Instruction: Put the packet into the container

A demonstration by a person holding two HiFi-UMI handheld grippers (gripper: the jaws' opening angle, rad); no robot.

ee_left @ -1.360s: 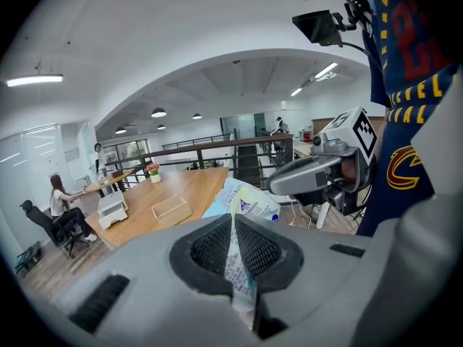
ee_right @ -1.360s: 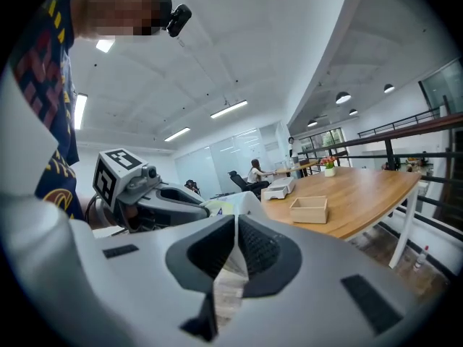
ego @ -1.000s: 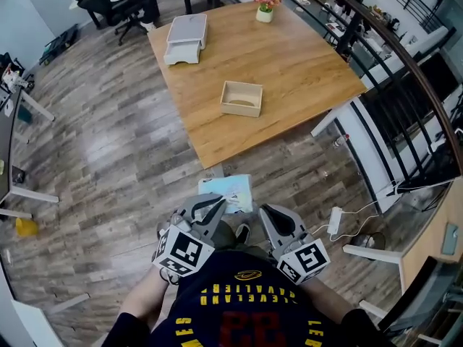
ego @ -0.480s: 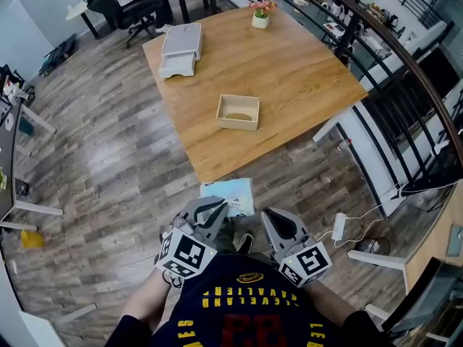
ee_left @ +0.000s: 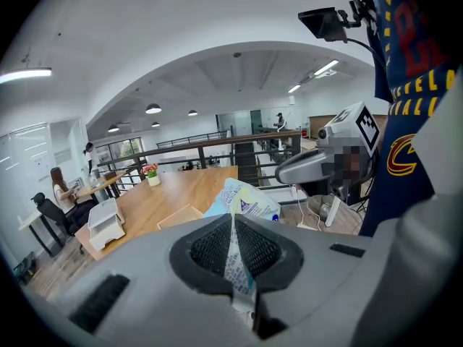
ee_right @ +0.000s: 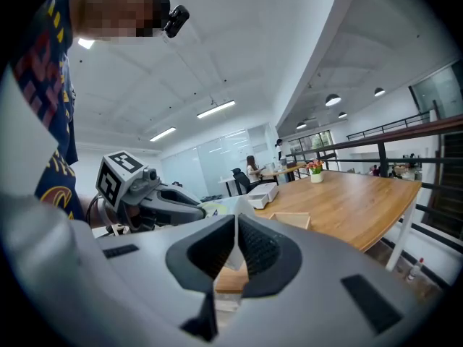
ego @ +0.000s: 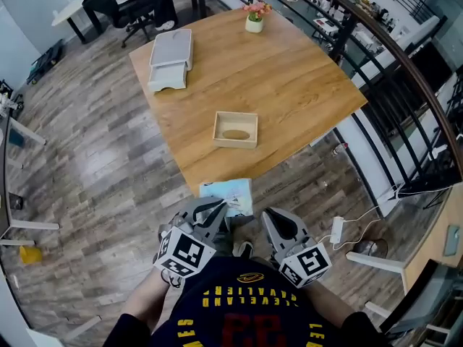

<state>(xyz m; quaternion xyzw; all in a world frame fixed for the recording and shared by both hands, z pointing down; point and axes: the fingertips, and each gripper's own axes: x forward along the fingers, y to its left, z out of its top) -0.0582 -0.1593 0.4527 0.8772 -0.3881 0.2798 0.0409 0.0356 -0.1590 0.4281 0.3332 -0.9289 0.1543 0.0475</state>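
The surface (ego: 289,71) carries the container (ego: 236,129) near its six o'clock edge. Short of that edge, over the floor (ego: 108,157), the packet (ego: 230,192) (long axis toward twelve o'clock) sits clamped in the left hand-held gripper (ego: 220,208). Only that gripper's view shows the pinched edge. At its three o'clock, the right hand-held gripper (ego: 270,215) is closed, empty, angled forward.

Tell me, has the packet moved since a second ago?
Yes. The packet, clamped in the left gripper, has come forward toward the table: in the head view its gap to the near edge has shrunk.

Container (ego: 235,142) top open, nr table (ego: 289,78) edge; drawer unit (ego: 171,58), plant (ego: 254,16) far back.
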